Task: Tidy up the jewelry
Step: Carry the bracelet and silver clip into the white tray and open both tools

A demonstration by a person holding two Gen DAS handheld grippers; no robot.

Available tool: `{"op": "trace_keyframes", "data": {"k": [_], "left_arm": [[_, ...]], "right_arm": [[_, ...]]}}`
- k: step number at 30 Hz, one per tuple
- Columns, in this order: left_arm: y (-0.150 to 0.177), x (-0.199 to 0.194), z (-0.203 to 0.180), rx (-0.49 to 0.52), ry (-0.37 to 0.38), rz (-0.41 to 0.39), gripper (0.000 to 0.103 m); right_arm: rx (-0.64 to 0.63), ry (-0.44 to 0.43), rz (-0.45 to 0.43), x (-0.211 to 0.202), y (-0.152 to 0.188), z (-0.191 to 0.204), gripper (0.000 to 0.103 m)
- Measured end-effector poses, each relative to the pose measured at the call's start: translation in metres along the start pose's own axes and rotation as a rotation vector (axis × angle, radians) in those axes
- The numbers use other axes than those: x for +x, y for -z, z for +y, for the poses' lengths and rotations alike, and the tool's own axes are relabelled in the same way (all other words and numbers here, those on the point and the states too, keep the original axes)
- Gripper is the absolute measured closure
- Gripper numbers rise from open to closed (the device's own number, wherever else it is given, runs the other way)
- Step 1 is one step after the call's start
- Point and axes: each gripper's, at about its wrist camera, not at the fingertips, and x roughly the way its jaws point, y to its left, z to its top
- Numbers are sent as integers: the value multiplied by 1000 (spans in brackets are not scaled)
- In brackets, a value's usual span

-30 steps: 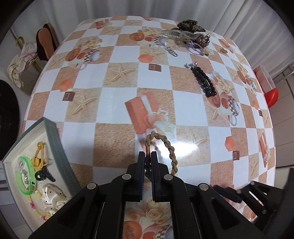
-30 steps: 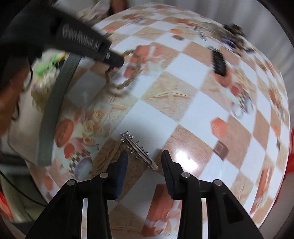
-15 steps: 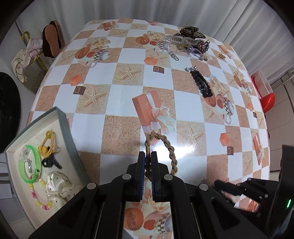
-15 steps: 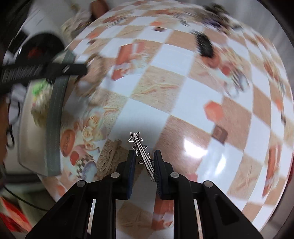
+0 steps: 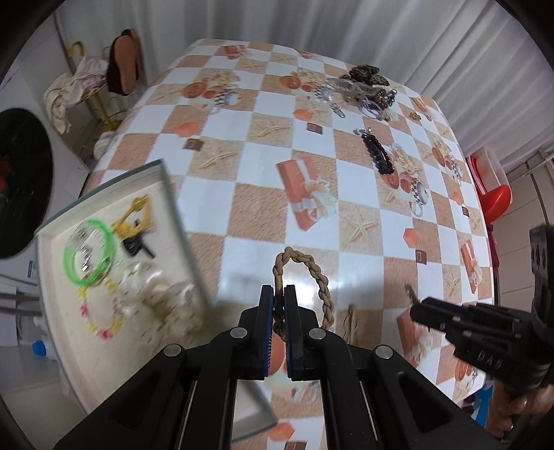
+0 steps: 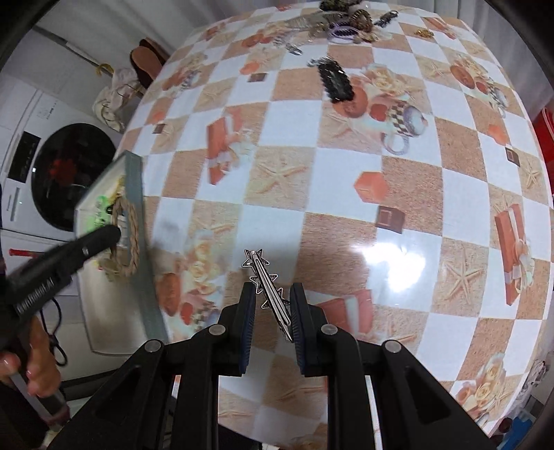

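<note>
Two tongs gripping, left tongs pinching braided loop, right tongs clasping star clip

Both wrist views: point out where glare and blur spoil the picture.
Left wrist view: the tray is smeared by motion blur, and glare whitens the tablecloth. Right wrist view: a glare patch sits right of the star hair clip, and the far pile is blurred.

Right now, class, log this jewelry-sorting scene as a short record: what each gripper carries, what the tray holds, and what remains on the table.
left gripper: shut on braided rope bracelet
right gripper: silver star hair clip between its fingers
tray: green bangle, yellow piece, black piece, bead bracelet
table: black hair clip, pile of accessories at far edge
</note>
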Motion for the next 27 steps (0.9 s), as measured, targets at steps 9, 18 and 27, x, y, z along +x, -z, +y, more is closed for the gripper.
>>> {"op": "trace_keyframes", "data": {"k": [9, 18, 27], "left_arm": [[41, -32, 58, -126, -40, -16, 93], [91, -41, 122, -274, -101, 4, 93], [130, -22, 146, -322, -136, 66, 93]], "right_arm": [[-103, -69, 1, -3, -4, 71, 81], [-258, -117, 58, 16, 9, 151, 81], [-349, -95, 177, 58, 38, 192, 81]]}}
